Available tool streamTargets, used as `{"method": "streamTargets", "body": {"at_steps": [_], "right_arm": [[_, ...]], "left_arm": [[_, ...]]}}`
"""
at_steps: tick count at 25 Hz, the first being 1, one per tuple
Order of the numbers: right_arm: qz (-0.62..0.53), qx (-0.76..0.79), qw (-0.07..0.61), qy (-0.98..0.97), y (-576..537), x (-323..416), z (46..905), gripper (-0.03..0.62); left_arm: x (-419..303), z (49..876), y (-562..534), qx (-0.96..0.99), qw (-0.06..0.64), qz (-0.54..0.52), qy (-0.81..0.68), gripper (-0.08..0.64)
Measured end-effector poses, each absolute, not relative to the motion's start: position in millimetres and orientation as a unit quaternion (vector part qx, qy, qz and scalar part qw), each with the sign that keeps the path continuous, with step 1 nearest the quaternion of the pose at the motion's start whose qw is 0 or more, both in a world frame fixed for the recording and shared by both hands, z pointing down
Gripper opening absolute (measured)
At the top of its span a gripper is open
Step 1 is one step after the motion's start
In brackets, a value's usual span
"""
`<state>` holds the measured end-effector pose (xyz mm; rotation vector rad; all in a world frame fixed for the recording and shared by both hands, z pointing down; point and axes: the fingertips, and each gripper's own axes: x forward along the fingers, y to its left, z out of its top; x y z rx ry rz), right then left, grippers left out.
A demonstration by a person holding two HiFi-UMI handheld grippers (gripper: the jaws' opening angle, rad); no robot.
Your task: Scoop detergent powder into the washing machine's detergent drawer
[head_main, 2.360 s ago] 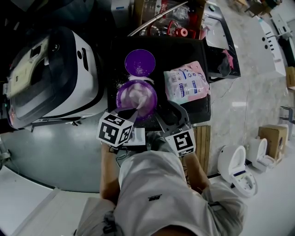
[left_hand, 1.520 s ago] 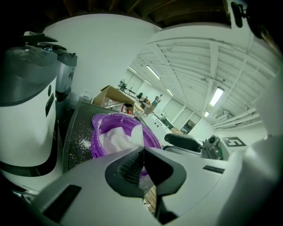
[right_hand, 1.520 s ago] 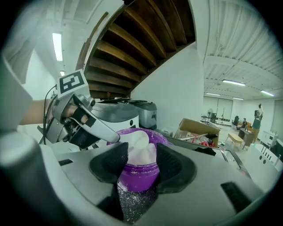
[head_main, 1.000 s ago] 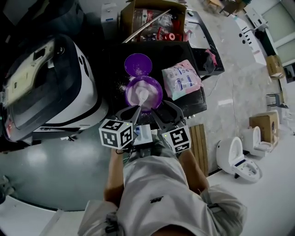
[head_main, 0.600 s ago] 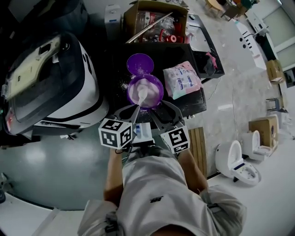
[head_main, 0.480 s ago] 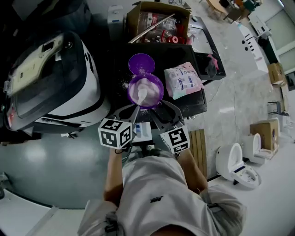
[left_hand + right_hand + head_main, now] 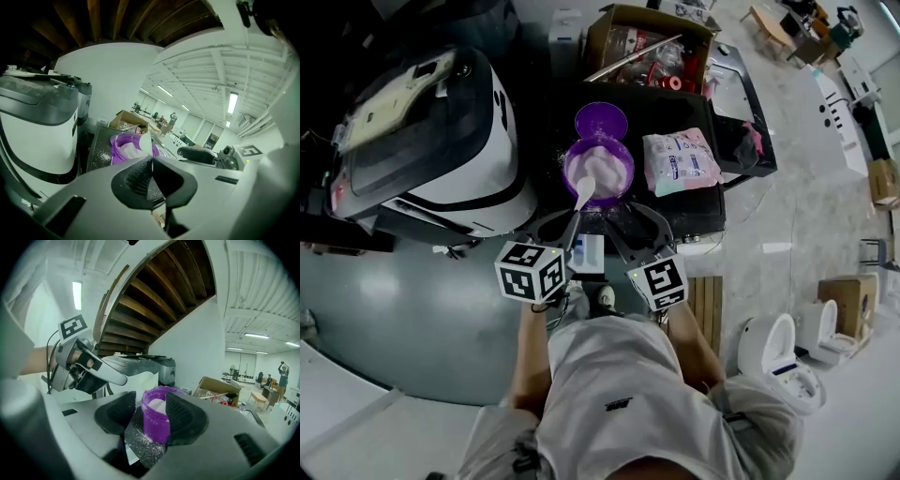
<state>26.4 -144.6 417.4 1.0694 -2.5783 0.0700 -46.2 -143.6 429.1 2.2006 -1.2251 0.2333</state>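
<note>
Grey floor surrounds a white washing machine (image 7: 431,131) beside the black table (image 7: 661,112). Toward the table's left edge stands the purple detergent tub (image 7: 598,171), just ahead of the released right claw (image 7: 153,414). The left claw (image 7: 151,161) clenches a white scoop (image 7: 583,194) at the tub's near rim.

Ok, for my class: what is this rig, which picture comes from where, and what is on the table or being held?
No robot here: a person holds a hand-held gripper in each hand. The head view looks down from the person's head; the other two cameras ride on the hand-held grippers. The left hand-held gripper is shut on a white spoon. The right hand-held gripper has its jaws apart, facing the open purple tub of white powder. On the black table also lie a purple lid and a pink pouch; a washing machine stands beside it.
</note>
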Motion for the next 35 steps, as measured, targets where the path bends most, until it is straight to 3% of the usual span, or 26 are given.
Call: {"method": "streamTargets", "body": {"at_steps": [17,35], "right_arm": [[0.049,0.314,0.178,-0.931,-85.9,32.0,445.8,0.198],[0.096,0.358,0.209,-0.905,-44.0,2.9,516.5,0.198]], "left_arm": [[-53.9,455.8,-65.8,0.779,0.336,0.073,-0.524,0.016],[-95.8,531.9,-22.4,0.794,0.359,0.082,-0.484,0.015]]}}
